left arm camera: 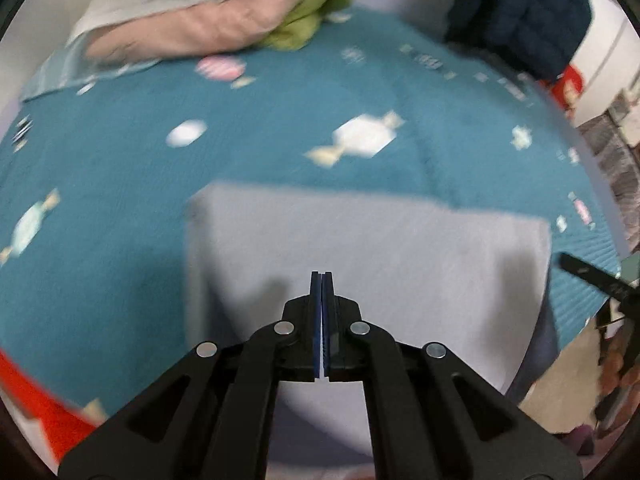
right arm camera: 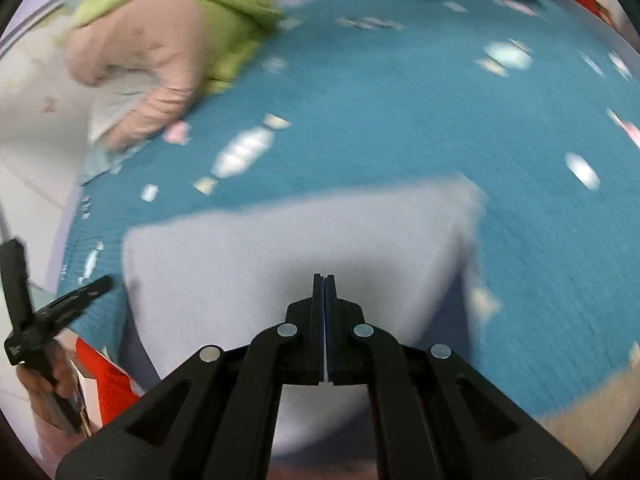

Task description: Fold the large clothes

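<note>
- A folded pale grey cloth (left arm camera: 360, 248) lies flat on the teal candy-print blanket (left arm camera: 280, 120), near its front edge, with one side hanging over.
- The left gripper (left arm camera: 322, 276) hovers over the cloth, fingers clenched together on nothing.
- The right gripper (right arm camera: 324, 278) hovers likewise, fingers pressed tight, empty.
- Pink clothes (left arm camera: 208, 20), green clothes (left arm camera: 316, 4) and a dark blue jacket (left arm camera: 520, 12) sit at the blanket's far side.

Teal candy-print blanket (left arm camera: 280, 128), folded lavender cloth (left arm camera: 360, 240)

Teal candy-print blanket (left arm camera: 280, 120), seemingly pale lavender garment (left arm camera: 360, 240)
</note>
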Demonstrator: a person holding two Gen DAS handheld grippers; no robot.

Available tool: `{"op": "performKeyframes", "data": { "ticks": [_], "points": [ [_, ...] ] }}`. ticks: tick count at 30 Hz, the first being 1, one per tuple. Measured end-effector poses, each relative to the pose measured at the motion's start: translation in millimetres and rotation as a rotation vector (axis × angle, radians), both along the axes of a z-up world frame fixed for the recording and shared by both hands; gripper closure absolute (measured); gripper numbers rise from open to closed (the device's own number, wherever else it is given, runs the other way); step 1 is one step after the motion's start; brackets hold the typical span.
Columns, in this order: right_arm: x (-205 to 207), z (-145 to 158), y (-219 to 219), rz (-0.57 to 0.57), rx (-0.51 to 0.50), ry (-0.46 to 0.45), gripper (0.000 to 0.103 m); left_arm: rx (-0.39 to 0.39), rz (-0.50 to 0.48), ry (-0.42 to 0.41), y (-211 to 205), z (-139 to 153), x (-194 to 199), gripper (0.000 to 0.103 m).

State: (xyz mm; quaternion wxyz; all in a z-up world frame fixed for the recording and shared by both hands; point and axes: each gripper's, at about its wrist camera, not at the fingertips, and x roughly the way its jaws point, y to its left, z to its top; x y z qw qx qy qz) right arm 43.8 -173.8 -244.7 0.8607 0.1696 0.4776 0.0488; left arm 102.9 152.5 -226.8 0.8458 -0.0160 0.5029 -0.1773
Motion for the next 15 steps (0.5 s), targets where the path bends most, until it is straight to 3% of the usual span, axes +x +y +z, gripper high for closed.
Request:
{"op": "performKeyframes", "data": {
  "ticks": [4, 6, 11, 15],
  "points": [
    [46.3, -28.2, 33.9, 0.086, 0.119, -0.037, 0.102, -0.074, -0.018, -0.057, -38.6, -26.2, 29.9, 0.103],
    [62.8, -37.3, 47.4, 0.109, 0.122, -0.063, 0.102, -0.118, -0.014, -0.071, -42.5, -37.3, 37.2, 0.103],
    [72.7, -67.2, 51.4, 0.155, 0.072, -0.057, 0.103, -0.096, -0.036, -0.095, -42.1, -67.3, 46.4, 0.101],
    [58.7, -61.1, 37.2, 0.181, 0.046, -0.080, 0.103, -0.072, -0.054, -0.134, -32.8, -65.0, 39.4, 0.101]
  ]
}}
